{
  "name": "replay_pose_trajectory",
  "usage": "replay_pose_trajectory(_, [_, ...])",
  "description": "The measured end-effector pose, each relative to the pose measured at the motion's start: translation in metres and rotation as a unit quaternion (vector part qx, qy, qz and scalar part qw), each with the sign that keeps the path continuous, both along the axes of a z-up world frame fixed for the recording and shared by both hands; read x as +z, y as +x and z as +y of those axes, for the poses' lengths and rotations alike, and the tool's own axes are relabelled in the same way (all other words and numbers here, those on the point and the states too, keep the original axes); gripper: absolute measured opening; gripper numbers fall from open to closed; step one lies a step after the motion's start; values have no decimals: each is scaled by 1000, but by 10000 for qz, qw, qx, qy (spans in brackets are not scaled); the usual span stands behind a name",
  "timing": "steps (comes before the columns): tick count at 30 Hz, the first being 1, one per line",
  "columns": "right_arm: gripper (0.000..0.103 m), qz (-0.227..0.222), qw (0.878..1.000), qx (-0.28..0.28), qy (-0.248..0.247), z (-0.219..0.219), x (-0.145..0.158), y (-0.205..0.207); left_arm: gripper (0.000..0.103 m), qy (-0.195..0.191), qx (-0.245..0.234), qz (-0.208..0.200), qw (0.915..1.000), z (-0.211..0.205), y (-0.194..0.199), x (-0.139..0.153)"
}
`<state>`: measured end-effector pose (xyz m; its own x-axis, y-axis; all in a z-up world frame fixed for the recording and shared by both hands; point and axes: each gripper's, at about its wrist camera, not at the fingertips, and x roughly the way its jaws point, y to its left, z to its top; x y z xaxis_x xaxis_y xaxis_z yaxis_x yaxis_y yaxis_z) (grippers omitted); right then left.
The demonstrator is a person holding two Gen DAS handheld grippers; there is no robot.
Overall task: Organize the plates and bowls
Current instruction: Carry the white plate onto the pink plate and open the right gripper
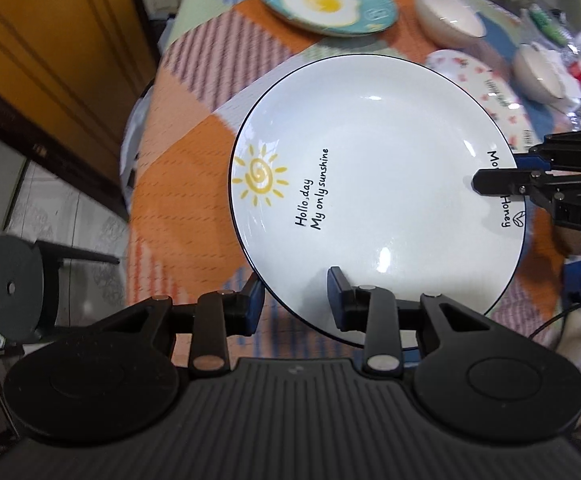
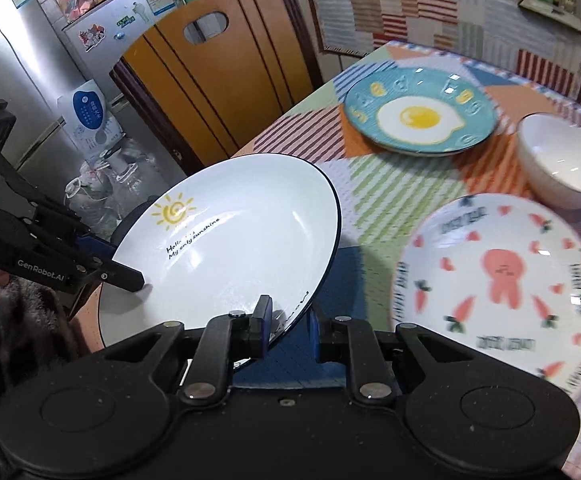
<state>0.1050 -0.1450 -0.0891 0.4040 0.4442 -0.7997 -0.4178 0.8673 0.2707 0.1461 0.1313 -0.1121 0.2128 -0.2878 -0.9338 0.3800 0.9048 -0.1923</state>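
Observation:
A white plate with a yellow sun and black lettering point(image 1: 374, 184) is held tilted above the table between both grippers. My left gripper point(image 1: 296, 300) is shut on its near rim. My right gripper point(image 2: 290, 324) is shut on its opposite rim; the plate also shows in the right wrist view point(image 2: 230, 256). A blue fried-egg plate point(image 2: 420, 114), a carrot-and-rabbit plate point(image 2: 502, 280) and a white bowl point(image 2: 562, 160) lie on the table. A second white bowl point(image 1: 538, 74) shows in the left wrist view.
The table has a striped patchwork cloth point(image 2: 378, 184). An orange wooden chair back point(image 2: 210, 76) stands at the table's far side. A steel fridge point(image 2: 18, 72) and bags stand behind. A dark stool point(image 1: 10, 284) stands on the floor left.

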Motion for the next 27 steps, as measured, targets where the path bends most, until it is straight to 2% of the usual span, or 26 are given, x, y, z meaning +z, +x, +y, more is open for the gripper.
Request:
replay_pose_trajectory(14, [23,-438,9981,-356,-229,-62,63,-24,32,-276,-543,-333,9976,-62,3,51])
replay_pose_trajectory(22, [22,-569,9959,-609,-358,-95,74,-17,32,-335,-699,-418,9961,-102,22,58])
replay_pose_trajectory(27, [23,-563,9950,-690,-461,-113,70,-13,32,-388,-750,-436,9955,-122,32,49])
